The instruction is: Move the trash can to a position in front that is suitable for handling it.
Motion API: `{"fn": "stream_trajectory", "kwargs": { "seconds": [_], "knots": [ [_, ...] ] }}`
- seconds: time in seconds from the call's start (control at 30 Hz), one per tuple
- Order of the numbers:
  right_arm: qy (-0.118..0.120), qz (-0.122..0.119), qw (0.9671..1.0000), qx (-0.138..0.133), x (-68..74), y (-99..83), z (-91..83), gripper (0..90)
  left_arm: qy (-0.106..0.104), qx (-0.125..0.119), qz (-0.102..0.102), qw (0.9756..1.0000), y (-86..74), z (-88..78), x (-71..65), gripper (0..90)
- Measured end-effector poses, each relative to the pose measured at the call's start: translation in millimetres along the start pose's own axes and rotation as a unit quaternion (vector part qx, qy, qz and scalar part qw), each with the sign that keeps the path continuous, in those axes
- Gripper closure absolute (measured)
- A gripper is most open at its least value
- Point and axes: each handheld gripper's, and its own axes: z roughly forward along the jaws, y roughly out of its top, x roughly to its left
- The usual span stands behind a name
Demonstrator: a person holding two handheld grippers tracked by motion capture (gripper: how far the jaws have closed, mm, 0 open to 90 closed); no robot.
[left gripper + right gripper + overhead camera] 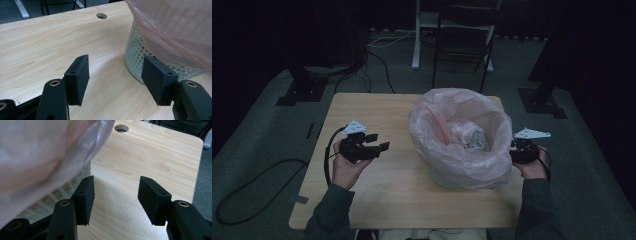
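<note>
A: How far along does this look?

B: Early, I'd judge. The wastebasket (pixel 447 177) stands on the right half of the worktop (pixel 377 200), nearer the right edge, with its pink liner bag (pixel 462 130) draped over the rim and ballooning down the sides. Neither gripper has hold of the bag. The left gripper (pixel 379 142) hovers over the left half, well apart from the basket, fingers (pixel 77 80) spread with nothing between them. The right gripper (pixel 513 150) sits just beside the bag at the right edge, fingers (pixel 85 200) also apart and empty.

A: So what's left?

B: Likely all of the bag handling: gripping the liner and either gathering it shut or lifting it out. Which one, I can't say.

A: What does each camera add?

B: The high view looks into the bag, where something pale and crumpled (pixel 474 139) lies at the bottom. The left gripper view shows the white lattice wall of the basket (pixel 136 60) below the plastic (pixel 175 30), plus a cable hole (pixel 101 16) near the far edge of the worktop. The right gripper view shows how close the film (pixel 45 152) hangs to its left finger, though whether they touch I can't tell.
</note>
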Motion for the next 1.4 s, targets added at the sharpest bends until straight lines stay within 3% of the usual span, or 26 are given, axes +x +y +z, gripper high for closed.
{"fn": "stream_trajectory", "kwargs": {
  "seconds": [0.13,0.2,0.3,0.37,0.4,0.5,0.57,0.63,0.67,0.73,0.8,0.83,0.87,0.93,0.97,1.07,1.17,1.23,1.3,1.4],
  "knots": [
    [0.018,-0.009,0.9998,0.000,8.6,4.0,8.9,49.0,-0.001,0.001,0.002,1.0000,1.3,1.3,-1.2,39.4],
    [0.016,-0.015,0.9998,0.003,11.0,4.3,10.9,49.2,0.001,0.000,0.003,1.0000,1.5,0.3,-0.5,39.4],
    [0.076,-0.030,0.9967,-0.006,17.6,2.8,13.3,56.8,0.005,-0.003,-0.001,1.0000,1.2,-2.2,2.8,39.6],
    [0.129,-0.057,0.9900,-0.007,22.7,2.8,12.5,54.2,0.007,-0.005,-0.005,1.0000,0.6,-4.0,5.3,39.6],
    [0.134,-0.063,0.9890,-0.006,25.0,3.9,12.2,54.2,0.007,-0.006,-0.006,0.9999,0.4,-4.7,6.3,39.7],
    [0.068,-0.050,0.9964,0.010,25.7,9.1,16.2,51.2,0.010,-0.005,-0.005,0.9999,0.6,-5.8,6.6,39.8],
    [0.039,-0.033,0.9987,0.010,26.3,10.7,20.8,51.1,0.009,-0.005,-0.002,0.9999,1.7,-5.9,5.3,39.8],
    [0.046,-0.030,0.9985,0.007,30.2,11.4,25.8,50.7,0.009,-0.007,-0.002,0.9999,2.2,-6.0,4.8,39.8],
    [0.065,-0.036,0.9972,0.007,33.6,11.8,28.0,54.1,0.008,-0.007,-0.002,0.9999,2.1,-6.2,5.2,39.8],
    [0.098,-0.071,0.9926,0.010,40.1,11.7,28.7,59.0,0.012,-0.005,-0.003,0.9999,1.6,-7.4,6.9,39.8],
    [0.138,-0.083,0.9869,0.008,42.1,11.9,27.4,56.3,0.014,-0.007,-0.008,0.9998,0.9,-9.3,9.3,39.8],
    [0.131,-0.085,0.9877,0.006,43.0,13.0,26.3,56.2,0.014,-0.008,-0.010,0.9998,0.7,-10.3,10.3,39.8],
    [0.110,-0.080,0.9907,0.008,43.0,14.5,26.3,54.8,0.014,-0.010,-0.011,0.9998,0.5,-11.1,10.7,39.8],
    [0.058,-0.056,0.9967,0.007,42.1,17.3,28.5,52.5,0.013,-0.010,-0.010,0.9998,0.7,-11.2,10.0,39.9],
    [0.049,-0.045,0.9978,0.003,42.5,18.1,29.9,51.9,0.012,-0.009,-0.009,0.9999,0.9,-10.5,8.8,39.8],
    [0.062,-0.045,0.9970,-0.011,50.4,20.4,34.8,51.7,0.006,-0.004,-0.003,1.0000,1.7,-6.4,4.5,39.9],
    [0.066,-0.070,0.9953,-0.010,59.3,23.7,37.9,55.9,-0.009,0.005,0.002,0.9999,2.9,-2.9,0.6,41.0],
    [0.091,-0.067,0.9934,-0.017,66.3,24.8,39.8,56.4,-0.019,0.009,0.002,0.9998,3.1,-2.1,-1.1,43.5],
    [0.104,-0.078,0.9914,-0.017,75.3,26.1,41.9,56.4,-0.020,0.015,0.007,0.9997,2.6,-5.0,-2.0,44.9],
    [0.101,-0.097,0.9901,-0.013,87.4,29.5,43.6,57.9,-0.019,0.015,0.007,0.9997,-1.0,-16.5,1.5,47.5]
  ]
}}
